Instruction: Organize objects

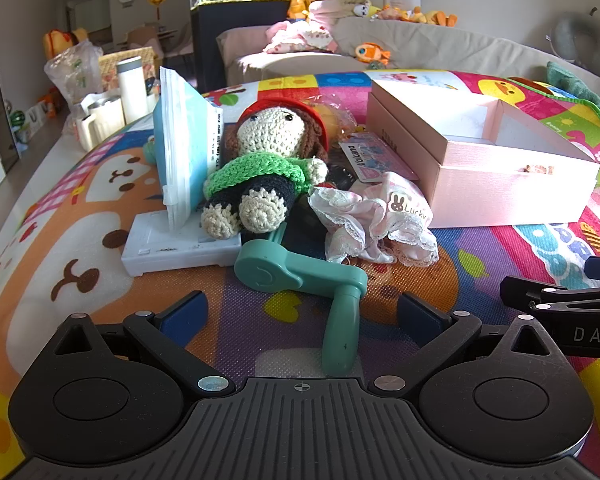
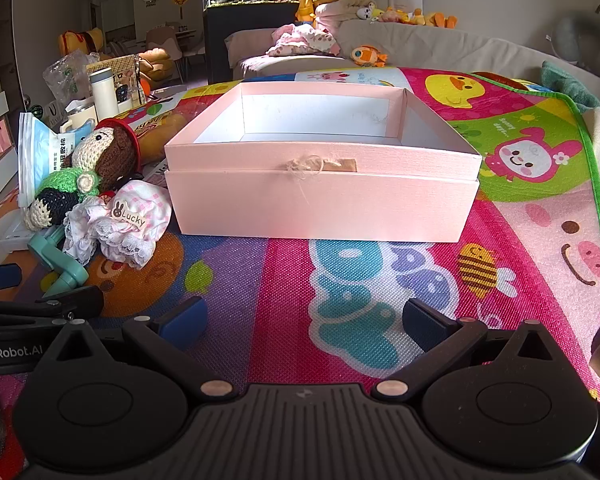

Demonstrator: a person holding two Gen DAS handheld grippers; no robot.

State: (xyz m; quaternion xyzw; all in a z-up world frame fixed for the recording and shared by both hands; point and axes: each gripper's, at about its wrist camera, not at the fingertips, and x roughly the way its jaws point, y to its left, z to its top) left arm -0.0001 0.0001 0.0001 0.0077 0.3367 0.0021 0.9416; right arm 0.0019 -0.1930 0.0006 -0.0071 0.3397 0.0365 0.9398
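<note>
Left wrist view: the left gripper (image 1: 302, 316) hangs above a colourful cartoon-printed foam play mat (image 1: 80, 208), its blue-padded fingers (image 1: 186, 312) spread wide with nothing between them but the handle end of a teal plastic crank-shaped tool (image 1: 300, 280) lying on the mat, untouched by either pad. Just beyond the tool is a clutter of things. A crocheted yarn doll with a red hat and green scarf (image 1: 268, 164) leans back against a blue-and-white zip bag (image 1: 184, 152) that stands upright on a flat white plastic case (image 1: 180, 246). Right of the doll's feet lies a crumpled pink-and-white lace-trimmed cloth with a "Lucky" rabbit label (image 1: 380, 220), and behind it a small printed packet marked "Volcano" (image 1: 374, 158). Toward the mat's right side sits an open pale pink cardboard box (image 1: 500, 188), its inside bare. The tip of the right gripper (image 1: 560, 300) shows at the right edge.

Right wrist view: the right gripper (image 2: 304, 318) faces the pink box (image 2: 324, 204) squarely, fingers (image 2: 426, 320) fully apart and empty, well short of the box. The doll (image 2: 96, 156), lace cloth (image 2: 124, 220) and teal tool (image 2: 60, 264) crowd the mat's left side, beside the box's left wall. The left gripper (image 2: 52, 308) shows at the left edge.
</note>
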